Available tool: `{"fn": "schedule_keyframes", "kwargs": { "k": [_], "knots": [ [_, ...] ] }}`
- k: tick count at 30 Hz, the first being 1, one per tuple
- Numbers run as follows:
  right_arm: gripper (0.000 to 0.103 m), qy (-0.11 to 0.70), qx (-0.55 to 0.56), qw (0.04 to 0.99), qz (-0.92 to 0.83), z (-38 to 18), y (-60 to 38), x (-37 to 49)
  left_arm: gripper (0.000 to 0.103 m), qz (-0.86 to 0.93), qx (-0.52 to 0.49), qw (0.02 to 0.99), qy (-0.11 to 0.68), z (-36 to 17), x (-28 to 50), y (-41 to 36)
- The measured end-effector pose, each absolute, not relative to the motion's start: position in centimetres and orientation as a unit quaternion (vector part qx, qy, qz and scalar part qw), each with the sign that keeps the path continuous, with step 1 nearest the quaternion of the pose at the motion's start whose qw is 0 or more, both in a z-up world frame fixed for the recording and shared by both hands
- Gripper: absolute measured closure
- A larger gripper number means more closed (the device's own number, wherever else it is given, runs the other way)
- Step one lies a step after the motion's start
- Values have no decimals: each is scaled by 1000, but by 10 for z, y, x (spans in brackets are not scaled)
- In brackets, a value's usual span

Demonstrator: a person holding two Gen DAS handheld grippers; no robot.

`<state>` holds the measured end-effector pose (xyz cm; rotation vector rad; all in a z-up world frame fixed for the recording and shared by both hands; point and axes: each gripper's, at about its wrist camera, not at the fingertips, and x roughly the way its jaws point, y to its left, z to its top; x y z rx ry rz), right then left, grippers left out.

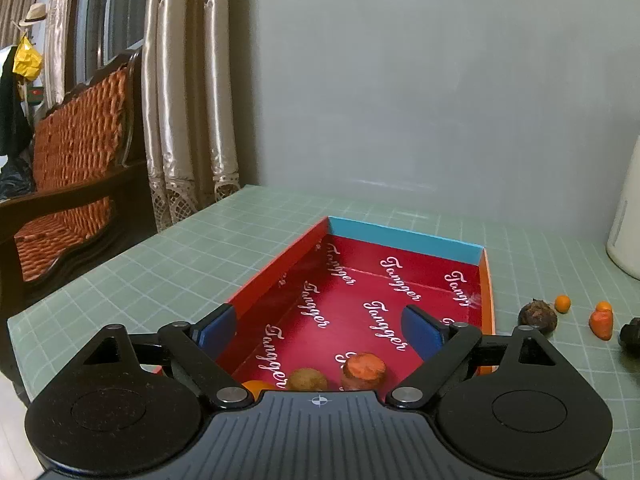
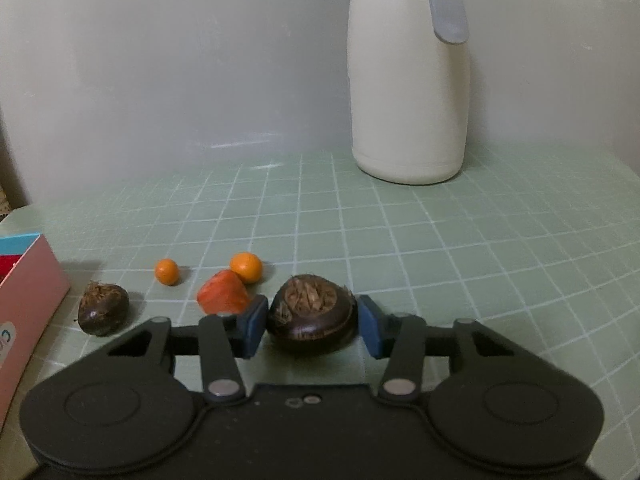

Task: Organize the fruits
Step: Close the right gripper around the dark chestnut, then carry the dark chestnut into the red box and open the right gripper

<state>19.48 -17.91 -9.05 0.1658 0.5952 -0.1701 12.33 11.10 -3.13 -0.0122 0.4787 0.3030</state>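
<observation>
The right tool (image 2: 312, 326) sits low over the counter (image 2: 440, 248) with a dark chestnut (image 2: 312, 318) directly between its two blue pads (image 2: 252, 324). The chestnut lies flat, its fibrous pale cap up and its wider span running across the gap from pad to pad. The jaws stand only a little wider than the nut; the left pad looks to touch or nearly touch its side, while the right pad shows a thin gap, so whether the grip has closed cannot be told. The coming move seems to turn on that last squeeze, then a lift toward the box (image 2: 28, 280), which lies to the left of this tool.

Just beyond the left pad is an orange chunk (image 2: 222, 292), close enough that the pad could nudge it. A second chestnut (image 2: 102, 308) lies near the box wall, and two small oranges (image 2: 246, 266) rest farther back. A cream flask (image 2: 408, 80) stands well behind.

The left tool (image 1: 320, 332) hangs over the near end of the box (image 1: 486, 300), spread wide and holding nothing. Below it, inside the box, lie an orange chunk (image 1: 364, 368), a brownish fruit (image 1: 308, 380) and a small orange (image 1: 256, 386). The far end of the box is bare.
</observation>
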Motion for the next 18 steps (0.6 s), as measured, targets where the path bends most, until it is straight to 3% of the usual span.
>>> {"fn": "schedule_keyframes", "kwargs": {
  "k": [18],
  "knots": [
    [56, 222, 64, 970, 76, -48, -100, 152, 13, 229, -45, 946, 226, -29, 103, 172]
  ]
}}
